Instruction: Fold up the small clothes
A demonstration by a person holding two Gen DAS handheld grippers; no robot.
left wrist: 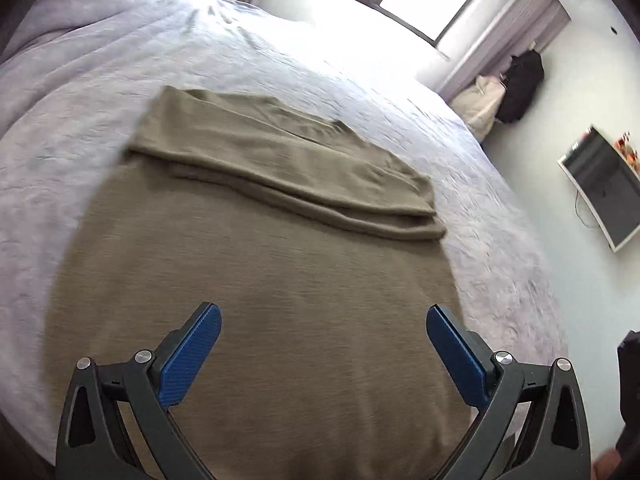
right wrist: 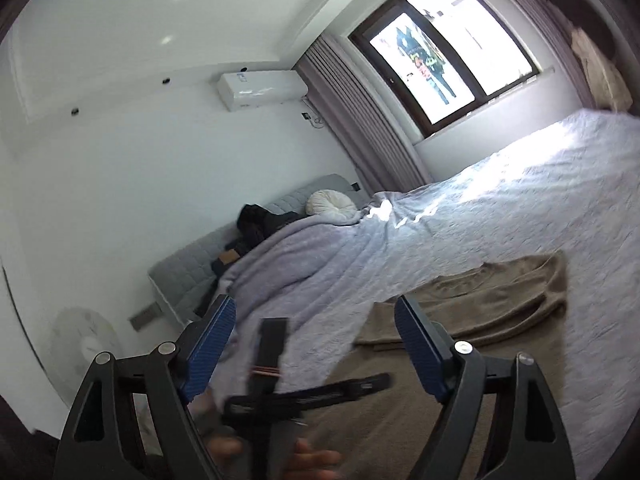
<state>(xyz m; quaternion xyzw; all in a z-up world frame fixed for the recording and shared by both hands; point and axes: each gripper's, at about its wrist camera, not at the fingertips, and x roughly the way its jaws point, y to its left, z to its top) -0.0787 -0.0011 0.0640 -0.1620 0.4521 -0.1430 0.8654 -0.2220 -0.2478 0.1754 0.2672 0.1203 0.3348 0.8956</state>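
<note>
Olive-brown garment (left wrist: 256,280) lies flat on the bed (left wrist: 80,128), spread over the near part of the bedspread. Its far end is folded over: sleeves (left wrist: 280,160) are laid across the body in a stacked band, with creased edges running toward the right side. The near part of the fabric is smooth and a bit motion-blurred.

Left gripper (left wrist: 323,316) hovers over the near part of the garment, jaws wide apart, nothing between them. Blue pads (left wrist: 192,356) face inward, clear of the cloth as far as the left wrist view shows.

Right gripper (right wrist: 315,308) is off to the garment's side, tilted, looking across the bed toward the headboard (right wrist: 192,268). Jaws apart, holding nothing. Between them, lower down, the other gripper's body and part of a hand (right wrist: 312,460) show up blurred. The garment's folded end (right wrist: 500,300) is visible to the right in that view.

Surroundings: pale lilac bedspread with a sunlit patch, round white cushion (right wrist: 330,202) and dark clothes (right wrist: 260,220) by the headboard, window (right wrist: 444,52) with curtains (right wrist: 360,120), wall AC unit (right wrist: 260,88), a fan (right wrist: 86,340) in the corner. Left wrist view also shows a wall-mounted screen (left wrist: 600,188) and a dark bag (left wrist: 524,84) next to a pale one.
</note>
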